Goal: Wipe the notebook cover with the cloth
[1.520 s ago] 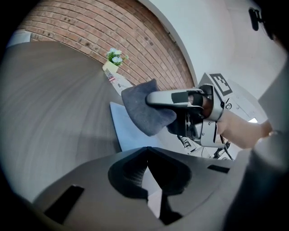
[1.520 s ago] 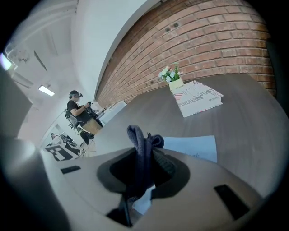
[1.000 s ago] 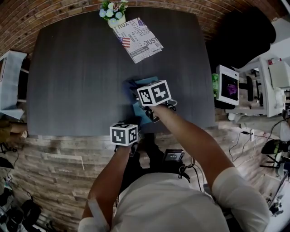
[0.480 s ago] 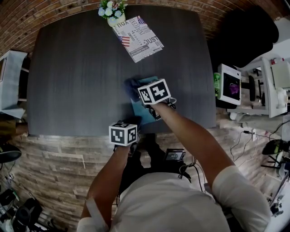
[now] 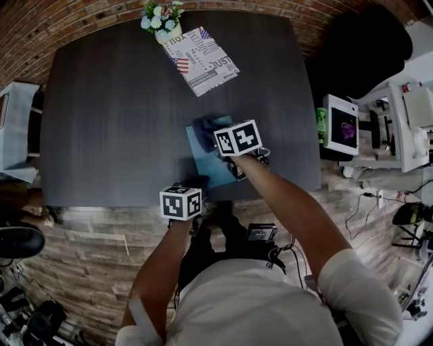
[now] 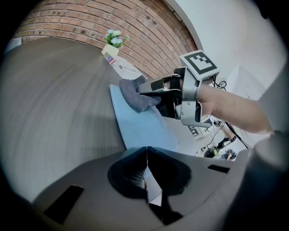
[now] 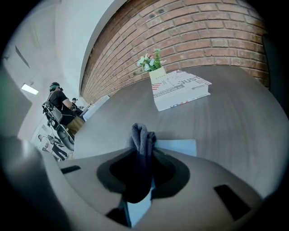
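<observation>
1. The right tool has its jaws clamped on a bunched dark grey cloth. The cloth rises out of the gap between the jaws and folds over their tips.
2. In the left gripper view, the right tool reaches in from the right, with the cloth pressed down under its tips.
3. The cloth sits at the far end of the light blue notebook, touching its cover.
4. The notebook lies flat and closed on the dark worktop. It is close to the worktop's near edge and turned a little off square to it.
5. The left tool has its jaws closed together with nothing between them. It points along the notebook from just beside its near end. Whether it touches the cover cannot be told.
6. In the head view, the left tool's marker cube shows at the worktop's near edge, and the right one is over the notebook.
7. Well apart from these, at the far edge, lies a printed book with flag pictures on its cover.
8. A small pot of flowers stands just beside the book's far corner.
9. A brick wall runs behind the worktop.
</observation>
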